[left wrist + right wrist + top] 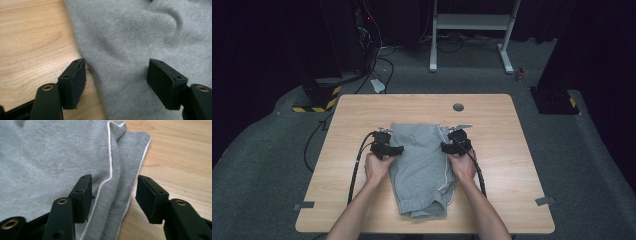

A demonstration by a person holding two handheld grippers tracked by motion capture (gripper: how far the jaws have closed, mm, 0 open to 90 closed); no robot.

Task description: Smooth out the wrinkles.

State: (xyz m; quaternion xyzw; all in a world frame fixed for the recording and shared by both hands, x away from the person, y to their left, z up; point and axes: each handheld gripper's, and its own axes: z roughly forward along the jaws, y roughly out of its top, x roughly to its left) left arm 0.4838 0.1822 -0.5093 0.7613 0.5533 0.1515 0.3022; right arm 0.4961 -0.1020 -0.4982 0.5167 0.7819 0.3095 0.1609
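Overhead cam; gripper cams close, prob. shared cloth (422,160)

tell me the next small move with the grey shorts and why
Probably close both grippers on the edges they straddle. The left gripper stands open over the left edge of the folded grey shorts; the right gripper is open around the white-piped edge. Neither grips cloth yet.

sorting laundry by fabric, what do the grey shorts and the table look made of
Grey shorts: soft knit, likely cotton fleece, matte and slightly fuzzy, with white piping on the edges. Table: light wood or wood-look laminate, smooth, grain lines showing; which one is unclear.
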